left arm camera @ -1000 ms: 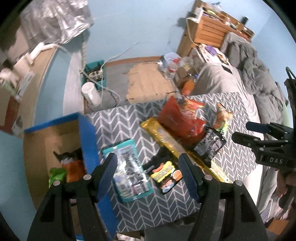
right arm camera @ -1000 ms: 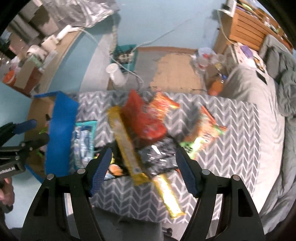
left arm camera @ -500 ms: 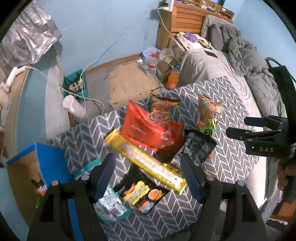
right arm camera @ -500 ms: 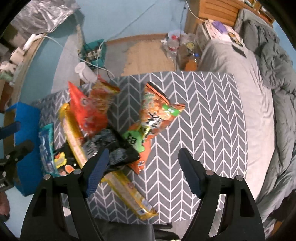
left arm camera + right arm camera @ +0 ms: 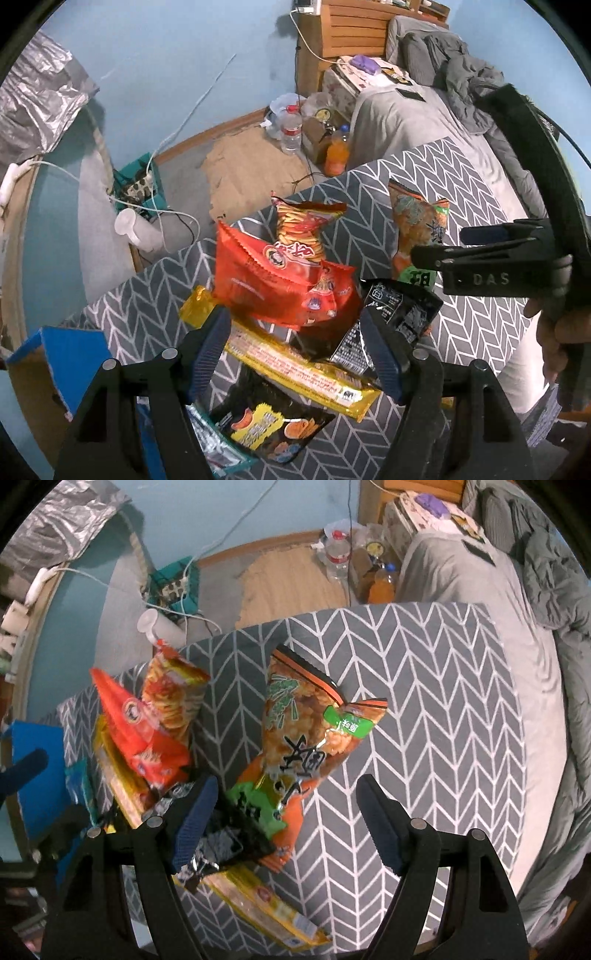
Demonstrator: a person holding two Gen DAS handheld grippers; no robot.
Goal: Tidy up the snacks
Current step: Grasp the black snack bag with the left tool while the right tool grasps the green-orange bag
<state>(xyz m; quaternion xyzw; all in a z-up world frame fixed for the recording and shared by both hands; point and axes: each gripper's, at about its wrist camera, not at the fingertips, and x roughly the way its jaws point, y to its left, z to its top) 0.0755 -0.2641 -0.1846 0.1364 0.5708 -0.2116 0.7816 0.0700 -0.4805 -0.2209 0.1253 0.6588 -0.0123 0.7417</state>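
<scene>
Several snack packs lie heaped on the chevron cloth of the table [image 5: 461,177]. A red bag [image 5: 280,280] rests on a long gold pack [image 5: 295,365], with a black bag [image 5: 399,317] beside them. My left gripper [image 5: 295,350] hangs open just above the red bag and gold pack, touching nothing. My right gripper [image 5: 286,821] stands open over the lower end of an orange-green bag [image 5: 306,731] and the black bag [image 5: 221,842], its pads clear of both. In the left wrist view the right gripper [image 5: 439,243] shows from the side, held by a hand.
A blue-rimmed cardboard box [image 5: 74,354] stands at the table's left end, with a teal pack [image 5: 218,443] and a black-yellow bag [image 5: 266,428] near it. A grey bed [image 5: 517,664] borders the right side. Bottles [image 5: 291,129], cables and a white tube [image 5: 136,229] lie on the floor.
Both grippers have moved right, away from the blue box, and sunk closer to the snack pile. Their jaws stand slightly wider than before. The packs have not moved.
</scene>
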